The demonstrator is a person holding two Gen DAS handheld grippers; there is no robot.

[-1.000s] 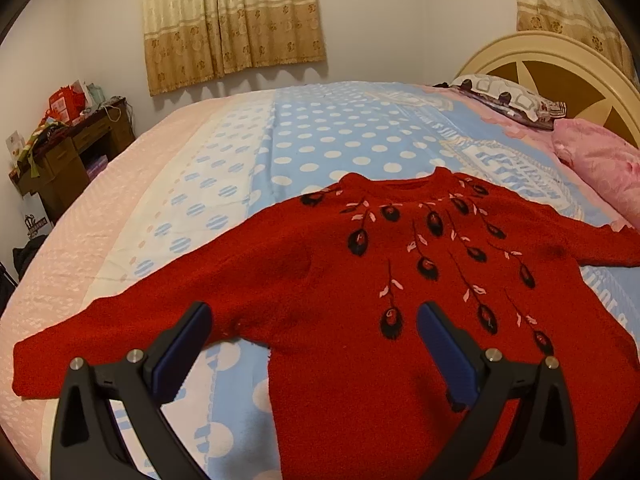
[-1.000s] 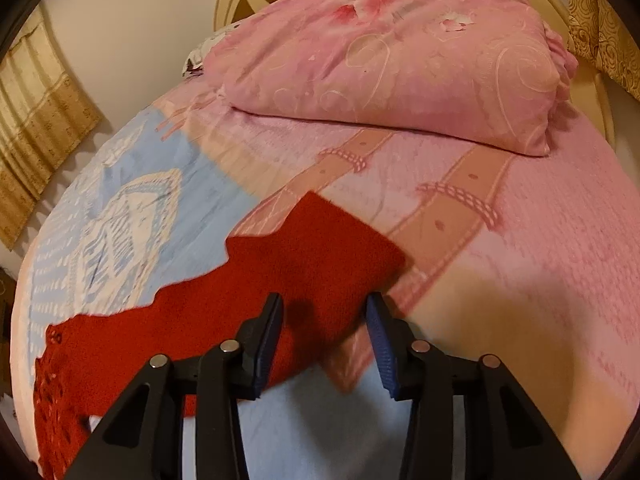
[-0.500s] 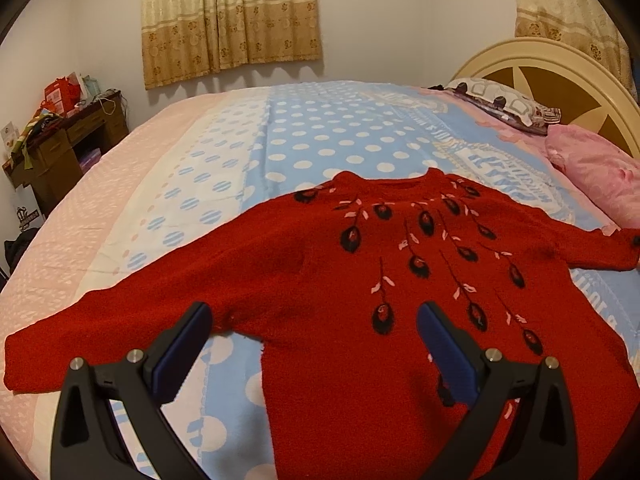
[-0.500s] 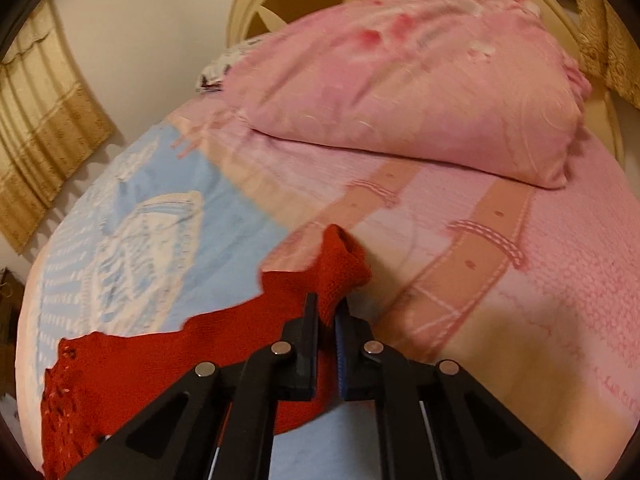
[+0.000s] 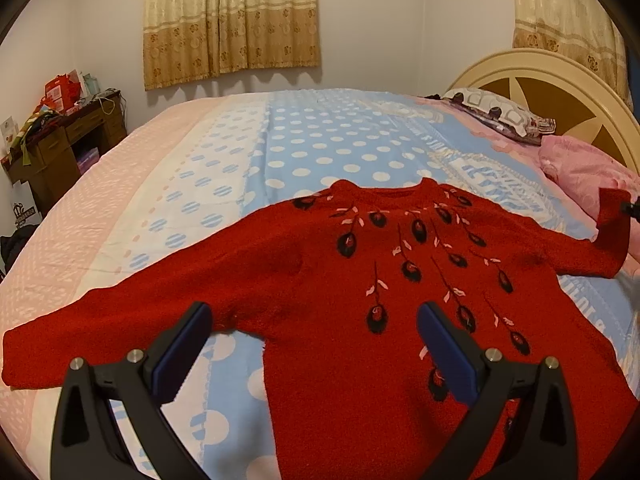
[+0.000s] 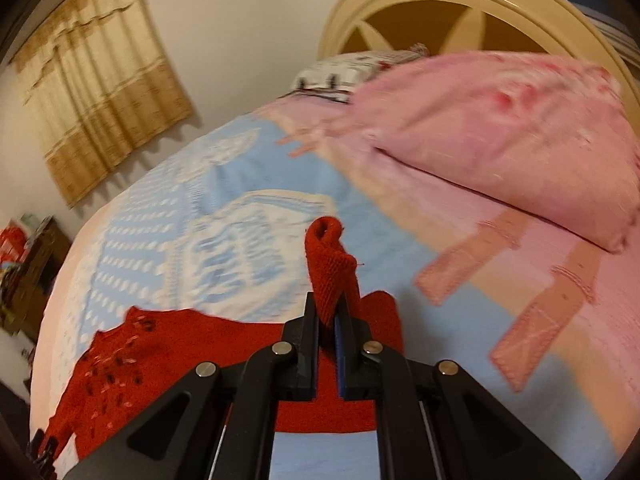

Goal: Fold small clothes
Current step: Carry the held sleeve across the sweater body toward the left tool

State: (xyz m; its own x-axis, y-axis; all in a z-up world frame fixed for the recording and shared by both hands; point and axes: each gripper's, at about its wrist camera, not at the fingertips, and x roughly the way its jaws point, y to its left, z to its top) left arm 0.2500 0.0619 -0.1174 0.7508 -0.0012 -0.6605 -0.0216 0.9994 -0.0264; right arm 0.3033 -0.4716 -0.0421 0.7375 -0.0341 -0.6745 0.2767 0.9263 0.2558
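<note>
Sweater: a red knitted sweater [image 5: 332, 280] with dark feather motifs lay face up on the bedspread [image 5: 320, 140], filling the centre and lower half of the left wrist view, neckline toward the top of the frame.
Sleeves: one sleeve stretched flat to the lower left edge of that view; the other sleeve's cuff [image 6: 330, 264] stood lifted off the bed at the right edge, its end curled over.
Right gripper: the right gripper [image 6: 328, 328] had its fingers pressed together on the cuff, red knit rising up from between them at the centre of the right wrist view.
Left gripper: the left gripper [image 5: 312, 344] was spread wide at the bottom of its own frame, its blue pads [image 5: 182, 350] over the sweater's lower body and armpit, nothing between them.
Bedding: a pink pillow [image 6: 500, 140] lay in the upper right of the right wrist view, in front of the cream headboard [image 6: 460, 4].
Room: beige curtains [image 5: 230, 20] hung at top centre, and a cluttered wooden desk [image 5: 60, 144] stood at the left edge.
</note>
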